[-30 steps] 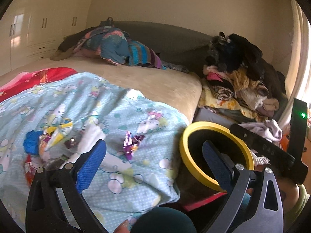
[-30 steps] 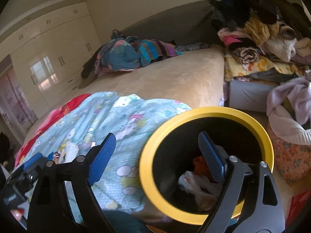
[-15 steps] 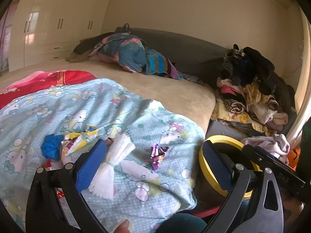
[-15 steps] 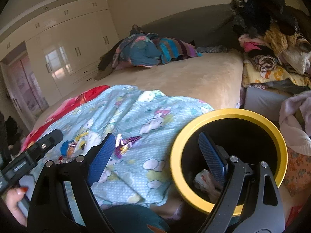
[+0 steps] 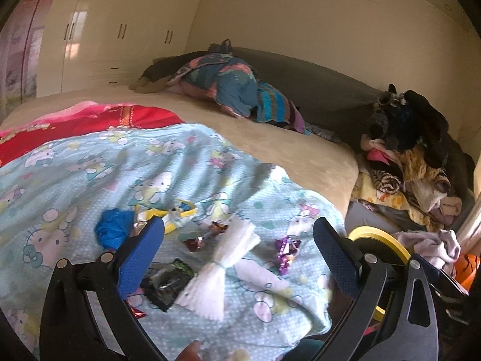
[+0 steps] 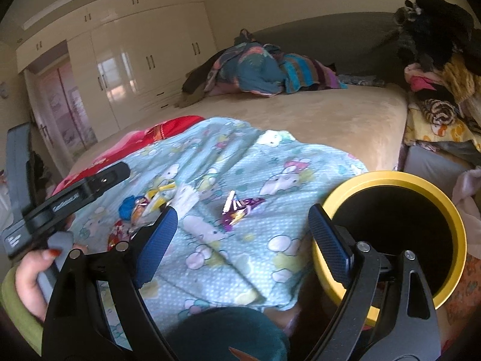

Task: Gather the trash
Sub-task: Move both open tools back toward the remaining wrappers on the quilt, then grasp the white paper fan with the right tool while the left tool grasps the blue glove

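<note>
Nearest to me, the left hand-held gripper (image 5: 237, 252) stood with its blue-padded jaws spread wide and nothing between them, poised over the litter on the bed. The right hand-held gripper (image 6: 242, 231) was spread just as wide and also empty, with one jaw over the blanket and the other in front of the bin.

Only the right wrist view showed the person's left hand (image 6: 28, 273), wrapped round the grey handle of the other tool. Only the left wrist view showed the dark green-printed packet (image 5: 168, 282) and the white pleated paper tied in the middle (image 5: 224, 266) plainly; from the right side the jaw hid most of that patch.

The trash lay scattered on the pale blue cartoon-print blanket (image 5: 90, 165): a shiny purple foil wrapper (image 5: 287, 251) nearest the bed's edge, a small red wrapper (image 5: 200, 239), a crumpled blue plastic scrap (image 5: 114, 230) and a yellow-and-white wrapper (image 5: 177, 212). What the wrappers once held was too small to read.

Just beside the bed stood the round black bin with a yellow rim (image 6: 451, 210). In the left view it was mostly cut off behind the jaw. Its inside showed only black, so I could not tell what it contained.

Farther off lay the beige bedspread (image 6: 315, 114), a bundle of teal and striped clothes (image 6: 264, 69), a heap of mixed laundry (image 5: 412, 156) at the right, and the glossy cream wardrobe (image 6: 144, 54).
</note>
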`<state>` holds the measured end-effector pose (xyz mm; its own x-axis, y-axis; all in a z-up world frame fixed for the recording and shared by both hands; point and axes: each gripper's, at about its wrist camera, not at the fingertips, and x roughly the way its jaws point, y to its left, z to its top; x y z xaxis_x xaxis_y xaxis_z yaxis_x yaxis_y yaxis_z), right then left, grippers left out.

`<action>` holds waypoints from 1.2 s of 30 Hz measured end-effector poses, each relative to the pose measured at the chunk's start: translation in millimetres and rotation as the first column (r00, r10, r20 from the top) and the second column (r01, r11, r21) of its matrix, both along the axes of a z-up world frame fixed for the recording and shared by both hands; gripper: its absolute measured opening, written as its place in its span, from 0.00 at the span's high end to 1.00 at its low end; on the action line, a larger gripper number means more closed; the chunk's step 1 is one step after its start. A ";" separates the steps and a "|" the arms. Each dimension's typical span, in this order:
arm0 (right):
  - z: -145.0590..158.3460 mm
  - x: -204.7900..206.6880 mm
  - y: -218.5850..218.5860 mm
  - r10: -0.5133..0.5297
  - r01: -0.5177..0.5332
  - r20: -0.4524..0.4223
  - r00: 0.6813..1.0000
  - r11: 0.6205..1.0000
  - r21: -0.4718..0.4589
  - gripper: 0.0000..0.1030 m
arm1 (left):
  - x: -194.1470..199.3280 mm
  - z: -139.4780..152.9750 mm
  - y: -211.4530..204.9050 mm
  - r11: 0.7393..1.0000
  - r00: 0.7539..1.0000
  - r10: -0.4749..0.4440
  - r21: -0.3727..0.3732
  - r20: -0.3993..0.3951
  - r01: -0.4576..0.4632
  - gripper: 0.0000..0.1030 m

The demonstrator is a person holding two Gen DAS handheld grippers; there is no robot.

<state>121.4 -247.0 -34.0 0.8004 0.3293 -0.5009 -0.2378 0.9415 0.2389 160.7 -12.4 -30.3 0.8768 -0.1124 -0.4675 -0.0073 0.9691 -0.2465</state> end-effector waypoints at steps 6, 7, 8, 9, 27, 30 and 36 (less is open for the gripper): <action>1.4 -0.8 20.1 0.047 -0.047 -0.007 0.999 0.999 -0.006 0.22 | 5.7 -7.2 22.2 0.999 0.999 0.047 -0.004 -0.021 -0.047 0.06; 1.6 -1.0 24.9 0.057 -0.057 -0.007 0.998 0.998 -0.010 0.22 | 7.3 -8.6 28.7 0.998 0.998 0.060 -0.008 -0.027 -0.061 0.06; 1.7 -1.2 29.9 0.067 -0.067 -0.009 0.998 0.998 -0.014 0.21 | 8.3 -9.8 33.4 0.997 0.997 0.070 -0.013 -0.032 -0.070 0.06; 1.6 -1.1 35.2 0.077 -0.077 -0.011 0.997 0.997 -0.016 0.21 | 8.9 -11.2 39.3 0.997 0.996 0.080 -0.019 -0.037 -0.081 0.06; -26.8 15.1 117.8 0.144 -0.155 -0.114 0.983 0.983 -0.096 0.22 | 18.1 -45.5 116.8 0.971 0.967 0.208 -0.086 -0.147 -0.222 0.07; -32.7 20.1 129.1 0.148 -0.161 -0.127 0.981 0.981 -0.108 0.22 | 19.2 -52.2 124.6 0.967 0.962 0.220 -0.091 -0.164 -0.237 0.14; -44.7 24.6 144.3 0.166 -0.186 -0.150 0.975 0.973 -0.135 0.22 | 21.3 -71.3 145.9 0.950 0.950 0.220 -0.170 -0.223 -0.260 0.40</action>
